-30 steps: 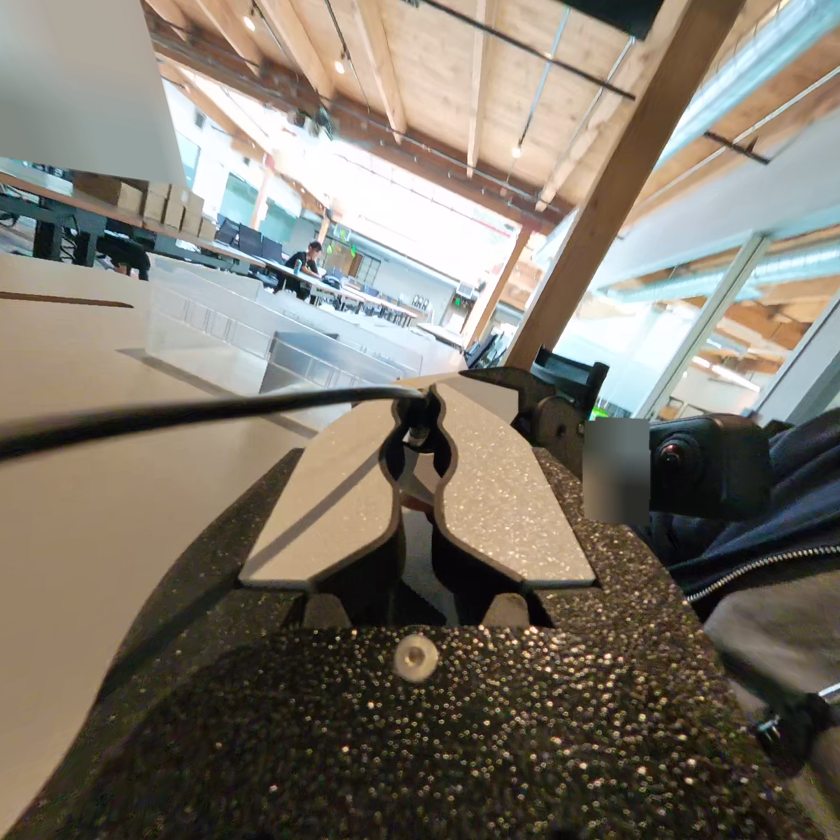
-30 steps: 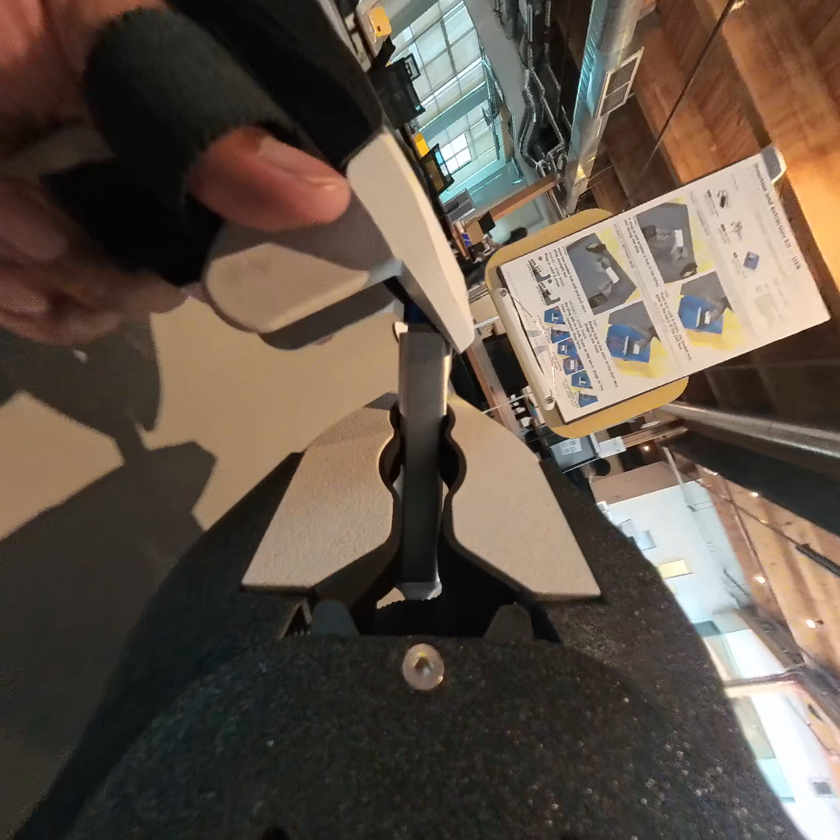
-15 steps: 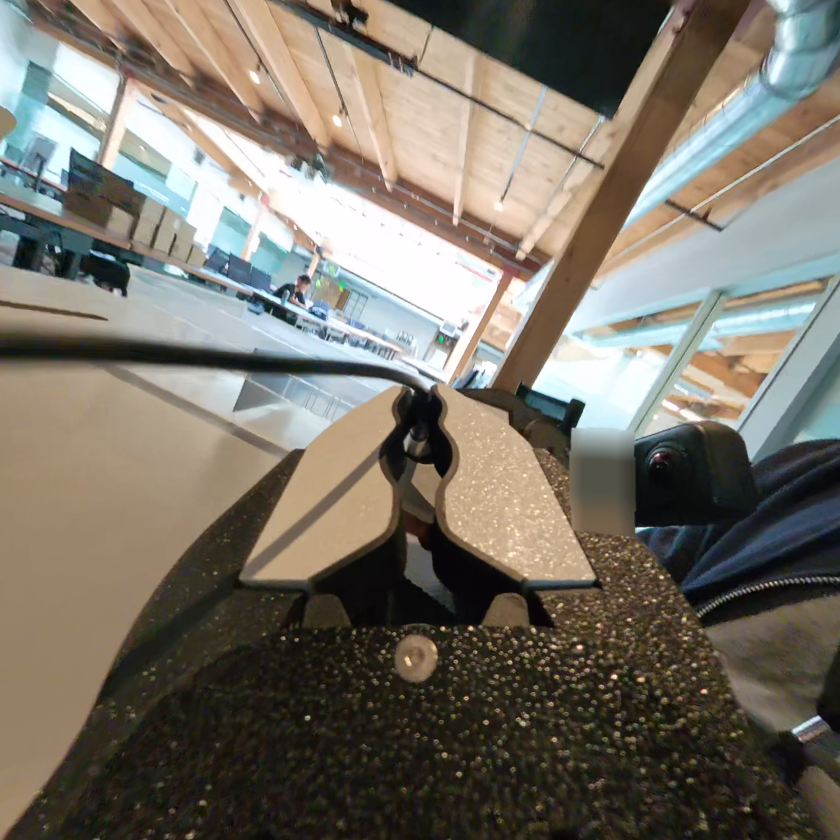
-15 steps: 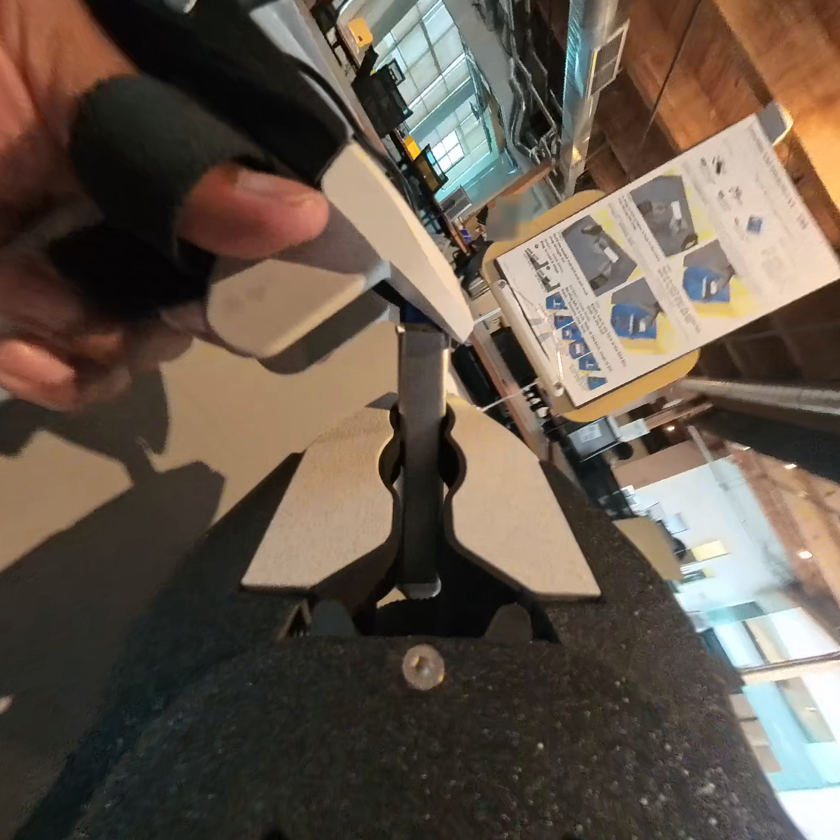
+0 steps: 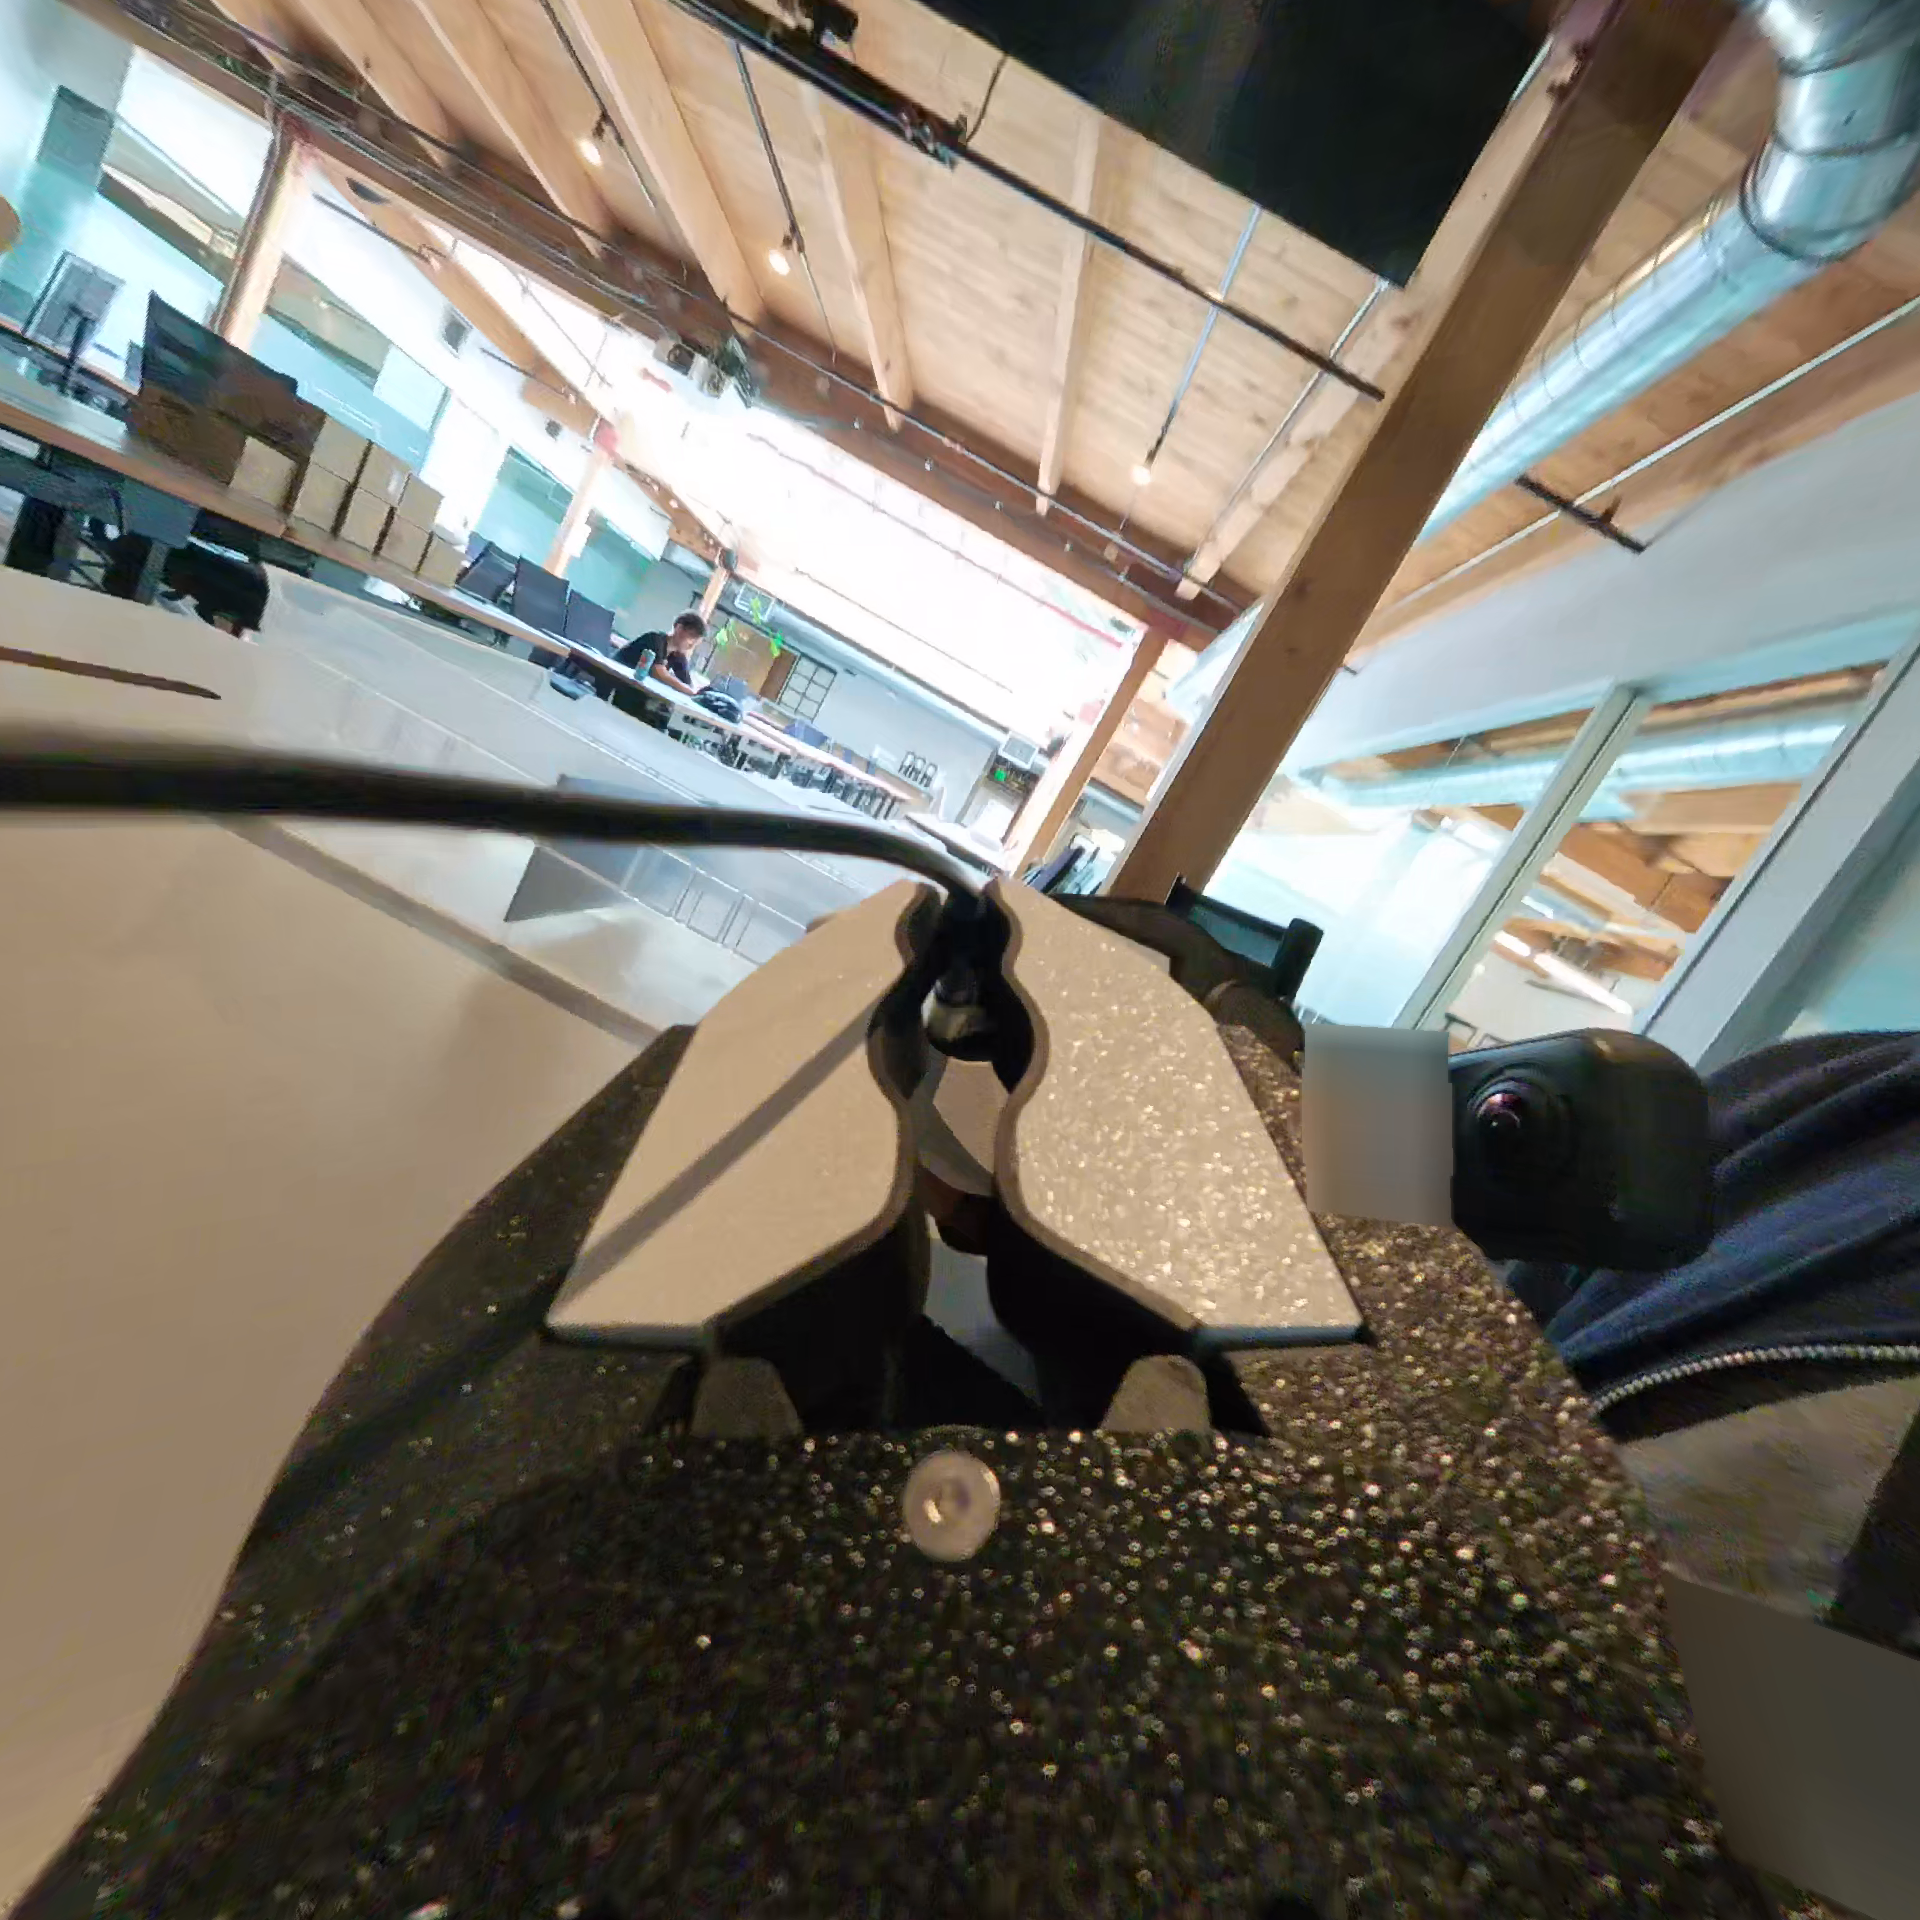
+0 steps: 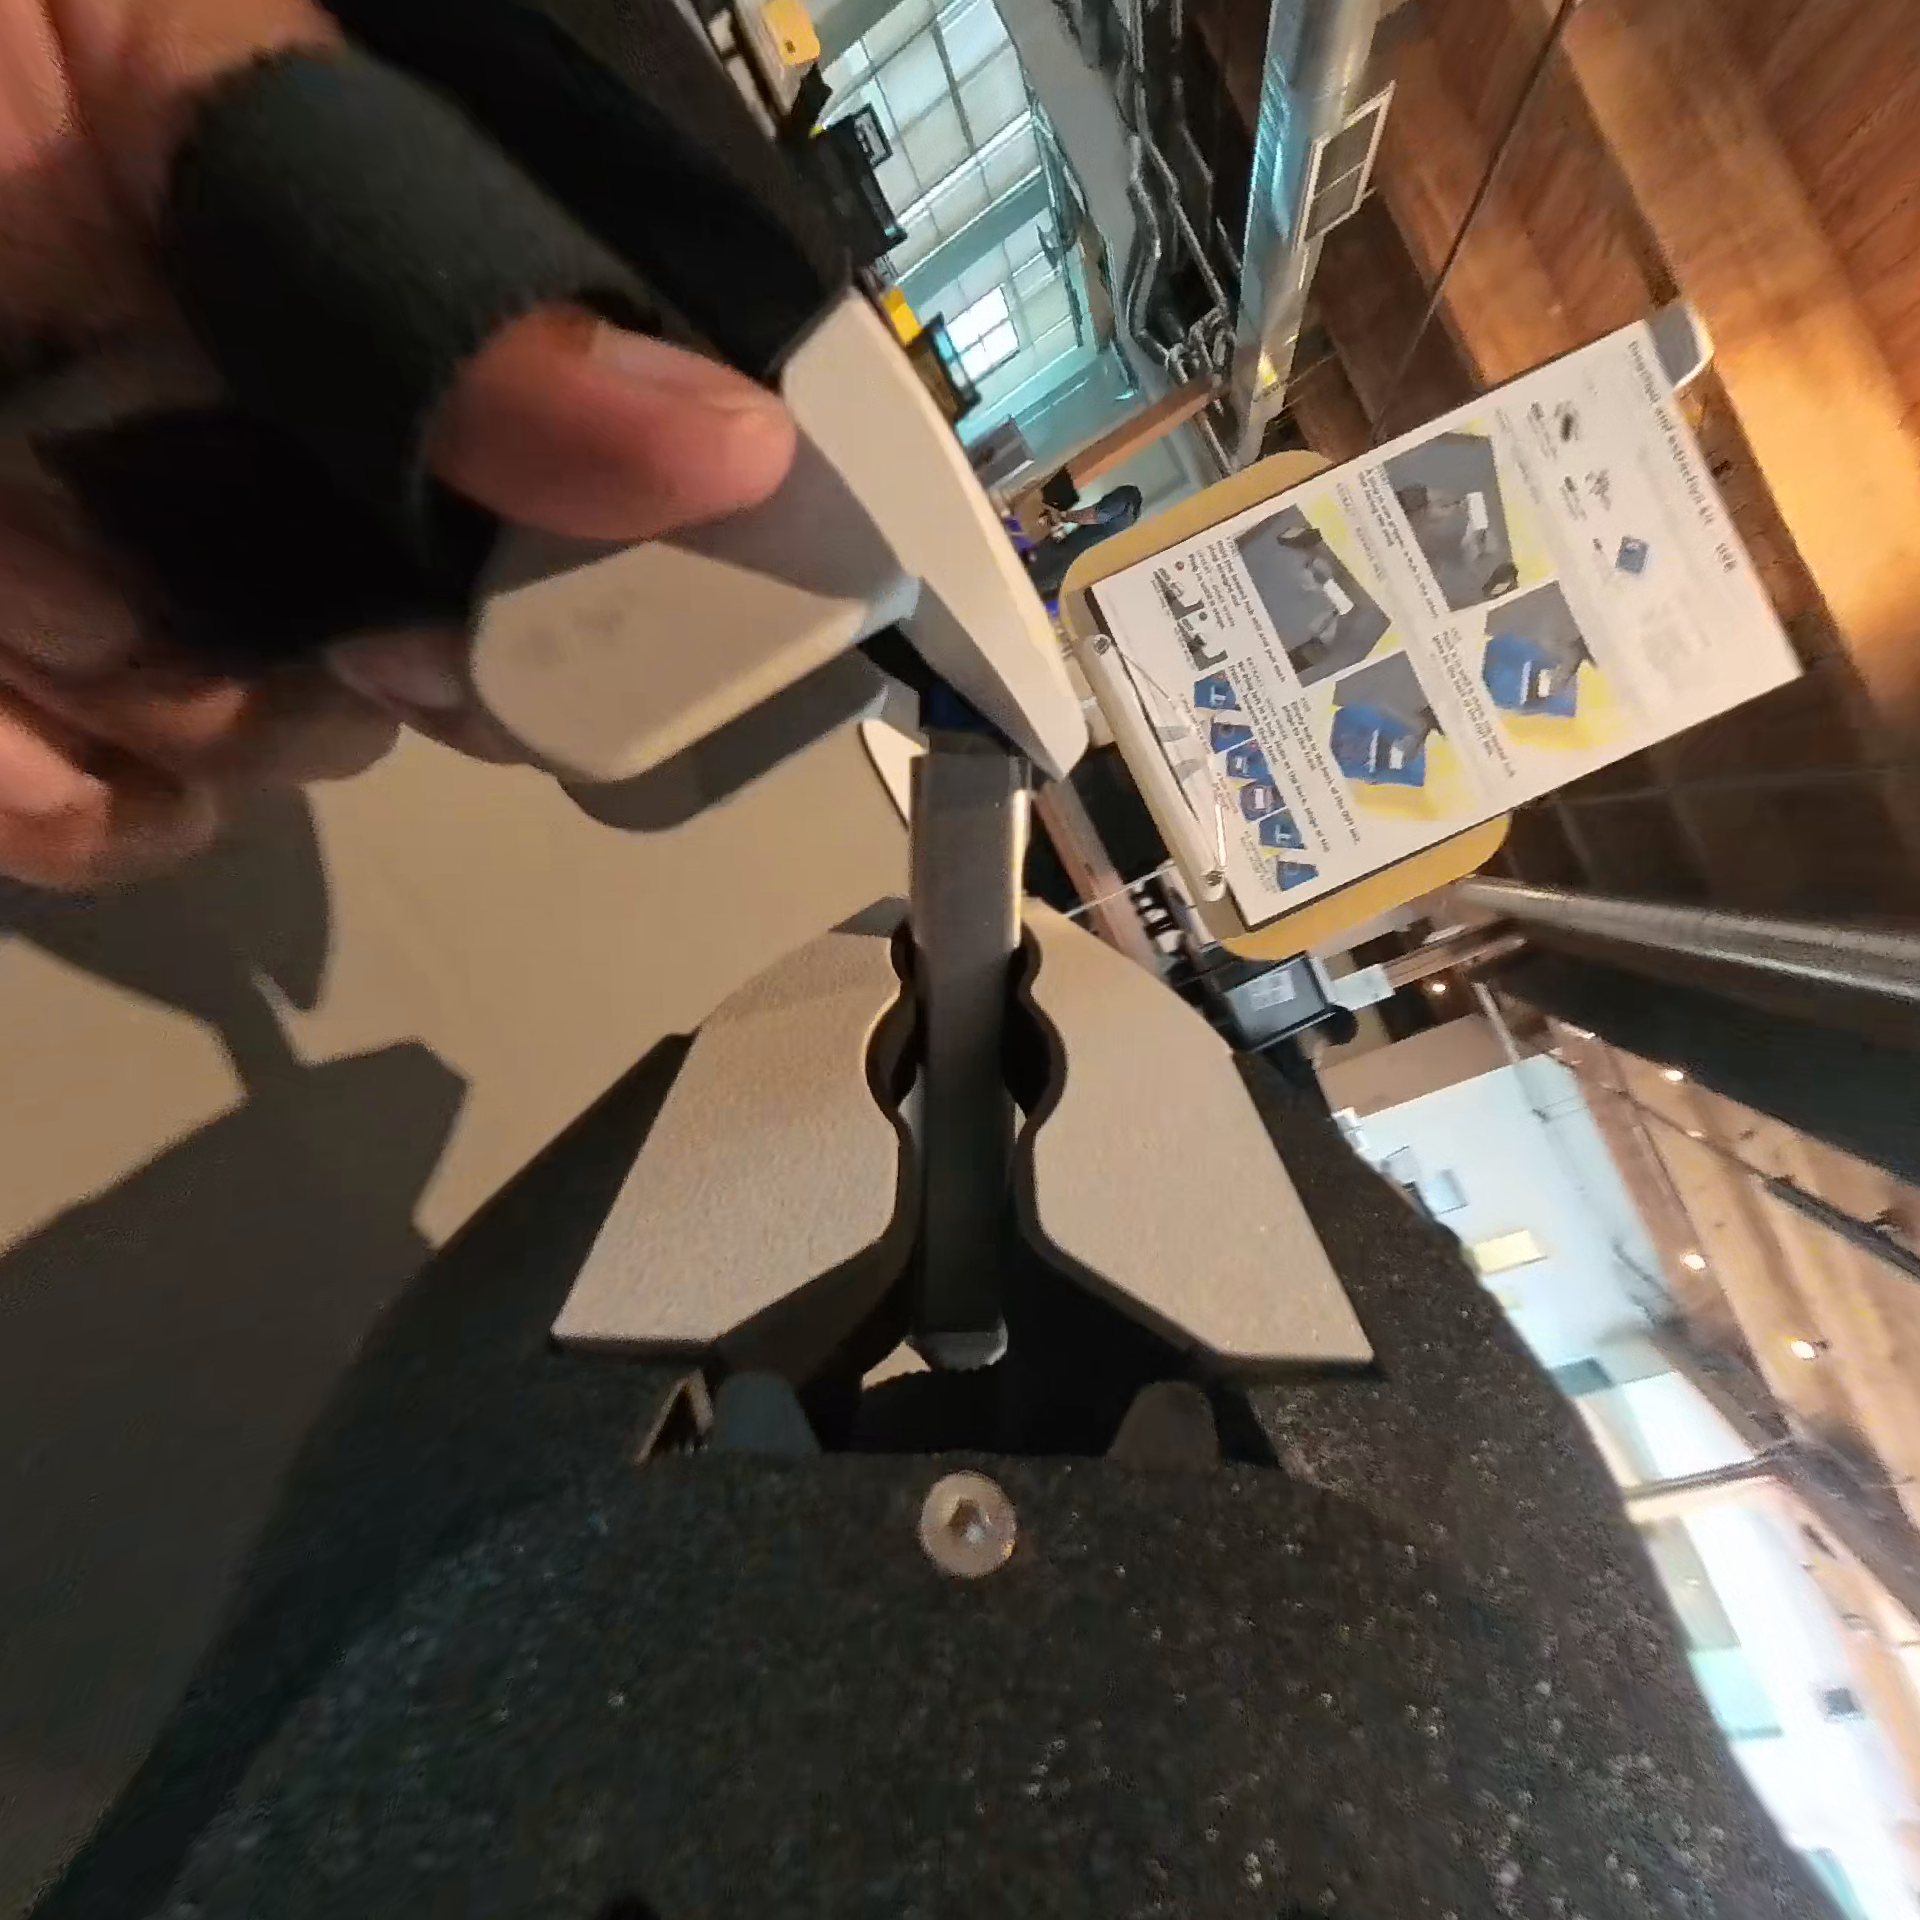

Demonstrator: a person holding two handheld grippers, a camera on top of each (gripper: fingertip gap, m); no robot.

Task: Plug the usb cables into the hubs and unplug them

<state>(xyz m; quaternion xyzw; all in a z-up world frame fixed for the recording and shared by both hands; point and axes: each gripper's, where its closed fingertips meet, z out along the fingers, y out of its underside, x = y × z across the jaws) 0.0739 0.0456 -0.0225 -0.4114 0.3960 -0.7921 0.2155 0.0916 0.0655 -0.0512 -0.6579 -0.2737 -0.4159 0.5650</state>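
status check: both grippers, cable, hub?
Left gripper shut on black cable. Right gripper shut on grey hub. Plug end meets hub; seating hidden. Nothing blocking.

Both wrist cameras sit close, perhaps facing each other.

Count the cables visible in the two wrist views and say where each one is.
1: a black cable in the left wrist view, running from the frame's left edge into the shut left hand-held gripper. The right view shows none; others may be hidden.
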